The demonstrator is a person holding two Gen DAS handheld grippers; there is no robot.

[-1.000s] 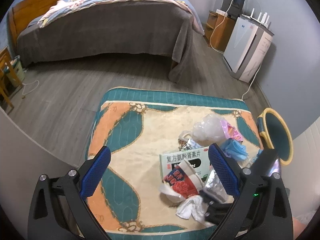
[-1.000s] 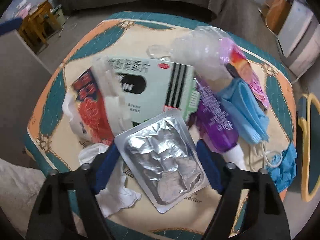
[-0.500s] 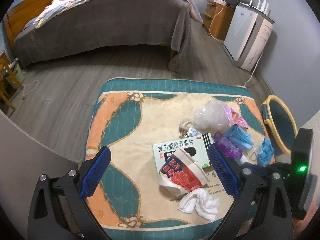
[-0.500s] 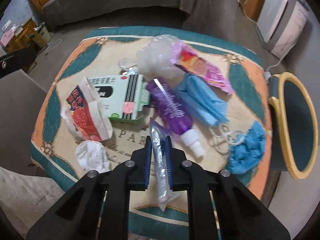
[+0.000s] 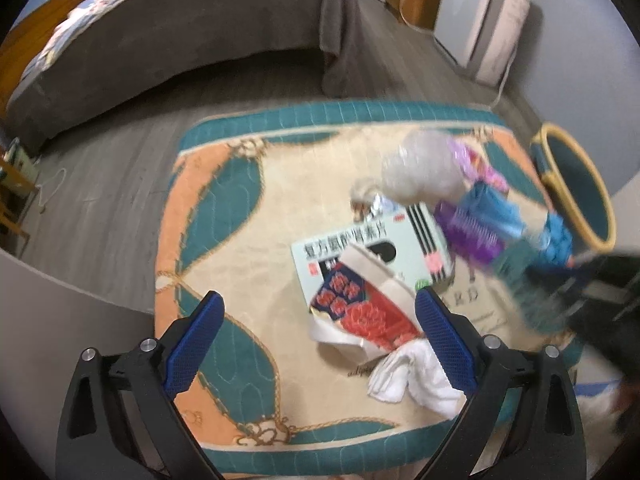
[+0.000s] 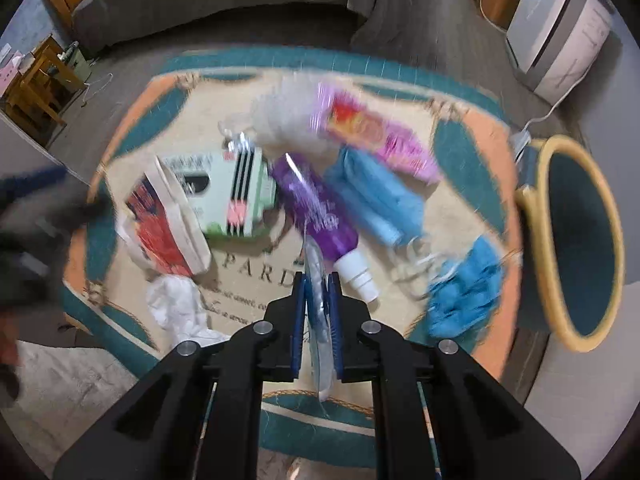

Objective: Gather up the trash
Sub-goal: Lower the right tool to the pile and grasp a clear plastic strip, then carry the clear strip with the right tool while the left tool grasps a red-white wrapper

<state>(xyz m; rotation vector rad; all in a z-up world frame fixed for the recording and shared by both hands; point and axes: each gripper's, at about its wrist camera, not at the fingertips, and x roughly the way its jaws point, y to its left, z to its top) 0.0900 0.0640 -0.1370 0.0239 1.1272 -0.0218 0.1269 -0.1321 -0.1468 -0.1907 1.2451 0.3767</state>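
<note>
Presently noted, by item:

Right gripper [image 6: 317, 292]: jaws drawn nearly together, clamped on a silver blister sheet [image 6: 320, 320] seen edge-on between the blue pads; the sheet sticks out past the fingertips and hangs clear of the mat.
Left gripper [image 5: 318, 330]: jaws wide, nothing between the pads; it hangs above the near part of the mat, with the red-printed paper cup between the two fingers as the camera sees it.
Mat [image 5: 224, 200]: quilted, cream centre with teal and orange border, lying on grey plank floor; all loose trash lies on it.
Paper cup [image 5: 360, 312]: crushed, red floral print, lying on its side and overlapping the near edge of the medicine box.
Medicine box [image 5: 368, 248]: pale green, black stripes at one end, flat on the mat.
White tissue [image 5: 408, 376]: crumpled, just beside the cup toward the mat's near edge.
Purple bottle [image 6: 316, 208]: lying down, white cap pointing toward the right gripper, beside the box.
Blue face mask [image 6: 376, 200]: touching the bottle on its far side from the box.
Blue glove [image 6: 464, 292]: bunched near the mat's edge closest to the bin.
Pink wrapper [image 6: 372, 132]: beside a clear plastic bag [image 6: 288, 120] at the far side of the heap; both blurred.
Bin [image 6: 576, 240]: teal with yellow rim, standing off the mat just beside its edge.
Background: bed [image 5: 180, 28] with grey cover; white appliance [image 5: 488, 16] by the wall.
</note>
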